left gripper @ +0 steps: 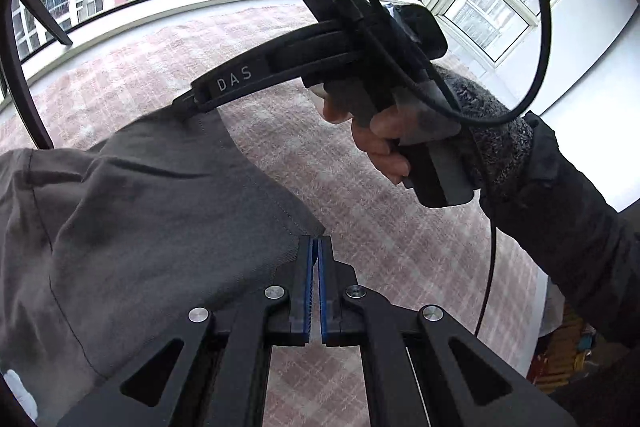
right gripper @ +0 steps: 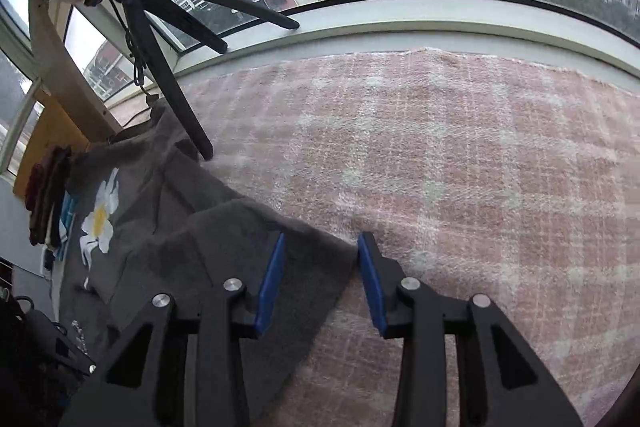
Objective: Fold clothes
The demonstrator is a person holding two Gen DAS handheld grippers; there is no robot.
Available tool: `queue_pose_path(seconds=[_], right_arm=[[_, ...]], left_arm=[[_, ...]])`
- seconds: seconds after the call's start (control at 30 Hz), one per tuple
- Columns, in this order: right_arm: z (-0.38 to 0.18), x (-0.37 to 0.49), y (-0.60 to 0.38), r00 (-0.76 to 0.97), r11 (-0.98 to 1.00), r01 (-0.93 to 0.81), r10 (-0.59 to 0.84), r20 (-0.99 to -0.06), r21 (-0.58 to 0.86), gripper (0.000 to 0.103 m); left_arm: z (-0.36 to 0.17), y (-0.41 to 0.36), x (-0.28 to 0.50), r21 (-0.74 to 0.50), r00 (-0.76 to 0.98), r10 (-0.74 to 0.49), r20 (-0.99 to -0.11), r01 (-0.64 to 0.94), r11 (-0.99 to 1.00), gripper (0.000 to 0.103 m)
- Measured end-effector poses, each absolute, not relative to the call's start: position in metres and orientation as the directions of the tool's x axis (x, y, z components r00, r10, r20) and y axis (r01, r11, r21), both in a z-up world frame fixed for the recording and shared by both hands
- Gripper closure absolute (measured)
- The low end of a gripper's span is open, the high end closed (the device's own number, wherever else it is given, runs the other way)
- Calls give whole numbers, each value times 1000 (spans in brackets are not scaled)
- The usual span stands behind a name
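Observation:
A grey garment (left gripper: pixel 140 227) lies on a pink plaid blanket (left gripper: pixel 360 227); a white daisy print (right gripper: pixel 100 219) shows on it in the right wrist view. My left gripper (left gripper: pixel 316 243) is shut, its blue pads pinching a corner of the grey cloth. My right gripper (right gripper: pixel 322 247) stands open over another grey corner (right gripper: pixel 312 267), and the cloth edge lies between its blue pads (right gripper: pixel 272 279) without being pressed. In the left wrist view the right gripper (left gripper: pixel 182 103) reaches down to the garment's far edge, held by a hand (left gripper: pixel 380 143) in a dark sleeve.
A black tripod (right gripper: pixel 160 67) stands at the blanket's left end, one leg on the grey cloth. A white window sill (right gripper: pixel 400 23) runs along the far side. Folded dark red items (right gripper: pixel 44 203) sit off the left edge. A cable (left gripper: pixel 488 267) hangs from the right gripper.

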State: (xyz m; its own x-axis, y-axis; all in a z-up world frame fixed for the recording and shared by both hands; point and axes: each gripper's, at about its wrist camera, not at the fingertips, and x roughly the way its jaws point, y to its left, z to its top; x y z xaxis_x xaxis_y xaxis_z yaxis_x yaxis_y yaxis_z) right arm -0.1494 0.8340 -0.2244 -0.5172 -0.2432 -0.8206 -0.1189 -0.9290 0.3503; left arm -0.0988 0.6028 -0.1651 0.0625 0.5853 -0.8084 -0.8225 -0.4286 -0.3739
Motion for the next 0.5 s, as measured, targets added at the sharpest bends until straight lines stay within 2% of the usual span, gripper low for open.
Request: queue_pose_path(seconds=[0.1, 0.2, 0.33, 0.43, 0.5], right_arm=[[-214, -144, 831, -559, -930, -105, -238, -795, 352, 95], [-191, -130, 843, -654, -917, -127, -209, -727, 379, 95], [-203, -137, 842, -605, -925, -163, -182, -775, 344, 95], [-216, -144, 841, -577, -927, -181, -171, -799, 330, 94], [-221, -147, 845, -555, -924, -196, -171, -814, 328, 92]], left_arm=[[-156, 596, -101, -391, 50, 620, -783, -815, -429, 101], [-164, 599, -101, -385, 53, 612, -789, -819, -426, 101], [-188, 607, -97, -346, 67, 526, -848, -821, -454, 102], [-173, 595, -98, -395, 76, 575, -815, -799, -454, 99], [-153, 578, -100, -421, 76, 612, -787, -792, -443, 92]])
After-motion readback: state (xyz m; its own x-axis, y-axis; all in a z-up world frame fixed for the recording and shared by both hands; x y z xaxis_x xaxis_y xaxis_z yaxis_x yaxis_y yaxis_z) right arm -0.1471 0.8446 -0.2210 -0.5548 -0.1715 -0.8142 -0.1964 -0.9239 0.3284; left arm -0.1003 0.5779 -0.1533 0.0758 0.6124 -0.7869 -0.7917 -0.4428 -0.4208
